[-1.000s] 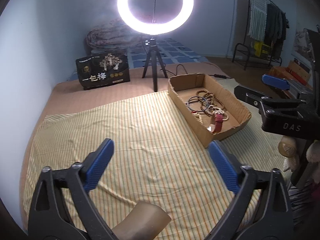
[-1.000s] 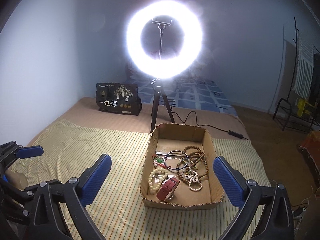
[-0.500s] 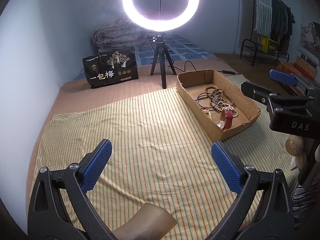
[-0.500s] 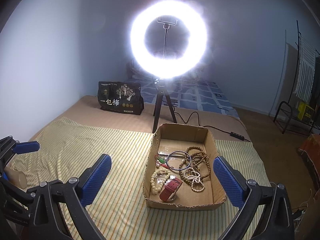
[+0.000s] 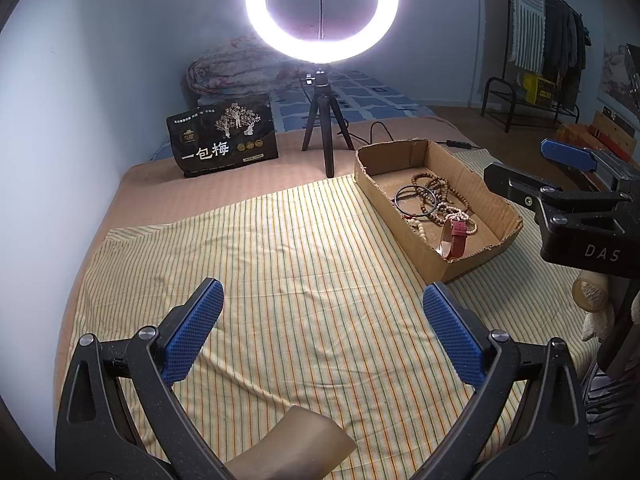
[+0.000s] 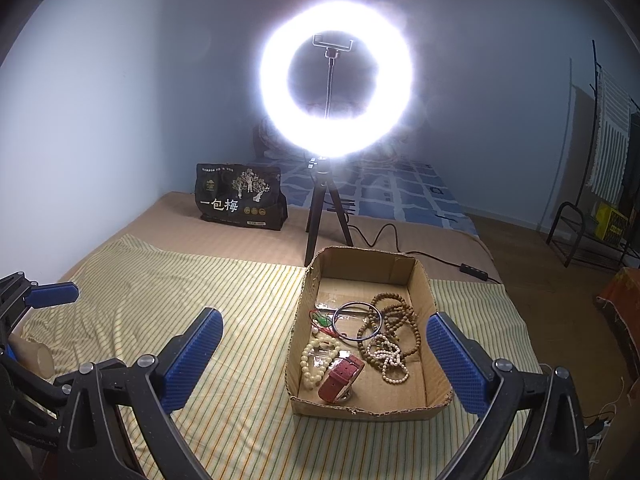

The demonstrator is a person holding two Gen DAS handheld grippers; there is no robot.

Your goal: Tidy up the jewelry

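Under a glowing ring light [image 6: 336,80] on its small tripod [image 6: 322,216] we see a bed covered by one yellow striped cloth [image 5: 280,272], with bare tan sheet behind it and pale blue walls around.

We count one cardboard tray [image 6: 424,276] on the cloth, just in front of the tripod, and all the jewelry lies inside it: one red watch [image 6: 340,374] at the near end, one dark bangle [image 6: 356,322] in the middle, one cream bead bracelet [image 6: 318,360] at the left, and a tangle of brown bead strands [image 6: 394,320] with a paler strand [image 6: 390,358] across it; we cannot tell how many strands the tangle holds. Something small and green [image 6: 322,320] sits beside the bangle, too small to name.

We hold two tools. Our left gripper [image 5: 320,334] is spread wide over bare cloth, gripping nothing and touching nothing. Our right gripper [image 6: 324,356] is spread just as wide, its blue pads [image 6: 456,364] framing the tray from above, holding nothing.

One black snack bag [image 5: 226,136] stands near the wall, a rolled quilt [image 5: 240,68] lies behind it, and a clothes rack [image 5: 552,48] stands at the far right.
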